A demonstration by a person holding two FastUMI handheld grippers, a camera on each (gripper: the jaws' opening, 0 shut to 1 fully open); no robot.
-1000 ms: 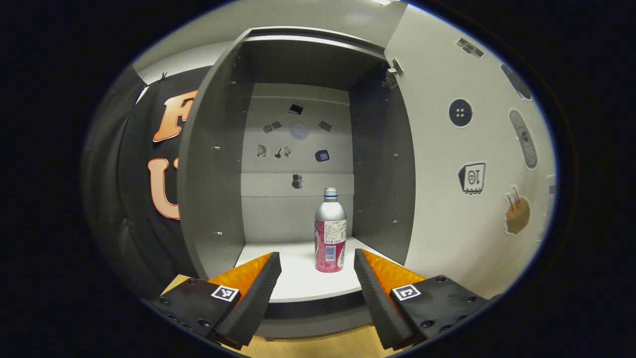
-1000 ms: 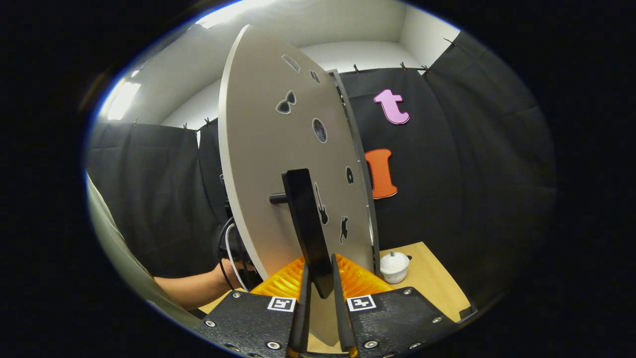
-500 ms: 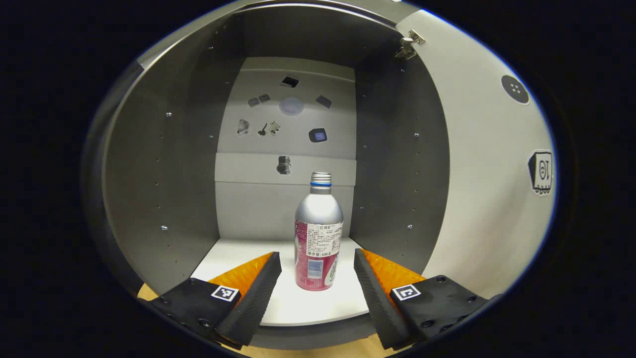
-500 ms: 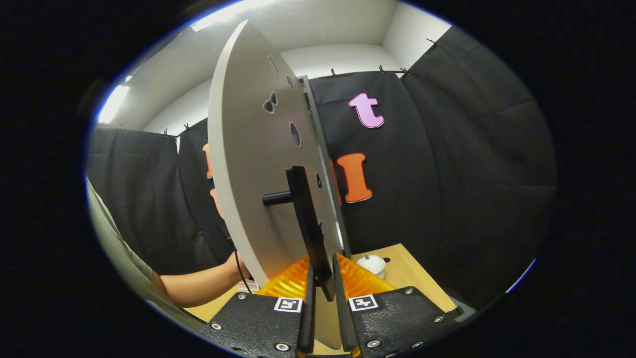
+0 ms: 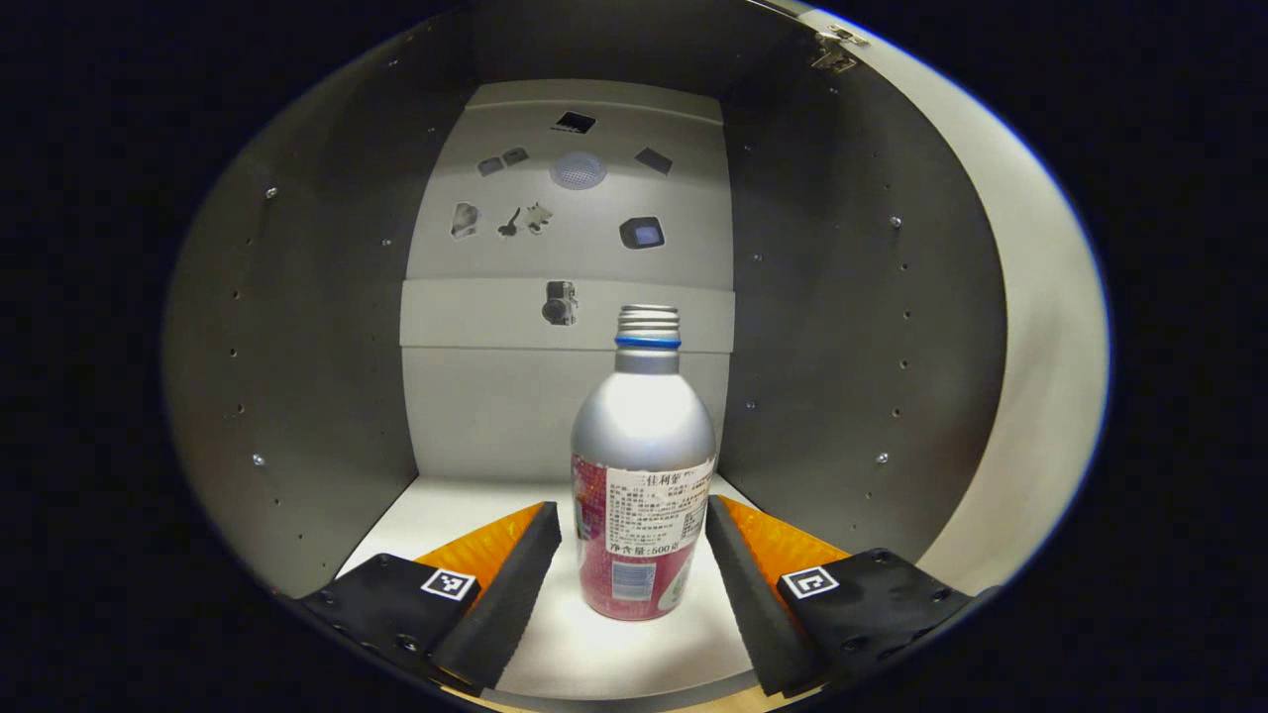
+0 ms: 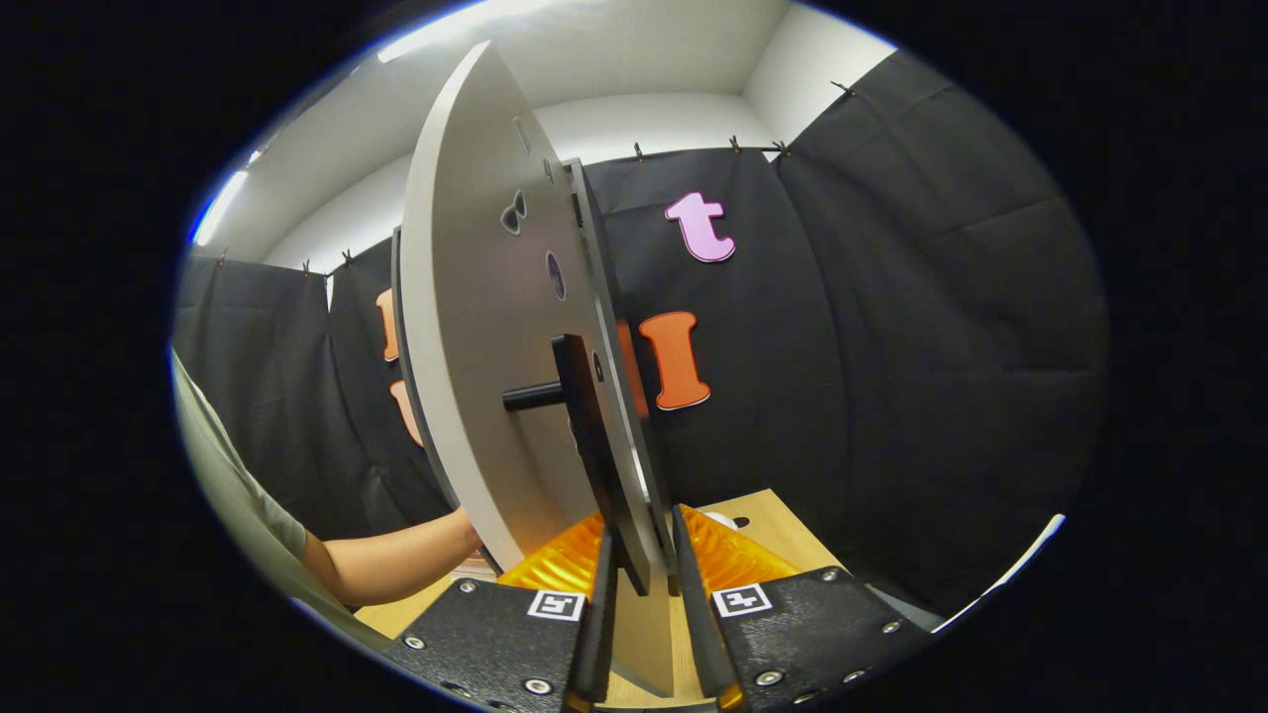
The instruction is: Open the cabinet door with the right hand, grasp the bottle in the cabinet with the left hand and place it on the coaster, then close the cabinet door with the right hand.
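Now one bottle (image 5: 642, 475) stands upright on the cabinet floor (image 5: 446, 505), between the left gripper (image 5: 632, 540)'s two wide-spread fingers, apart from both. Over on the right gripper (image 6: 639, 569), two fingers pinch the one door handle (image 6: 594, 465), with the cabinet door (image 6: 475, 347) swung open.

forearm (image 6: 396, 564) — hand behind door (image 6: 475, 347)

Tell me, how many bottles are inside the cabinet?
1. The bottle stands upright on the cabinet floor, between the open fingers of the left gripper. No other bottle is visible inside.
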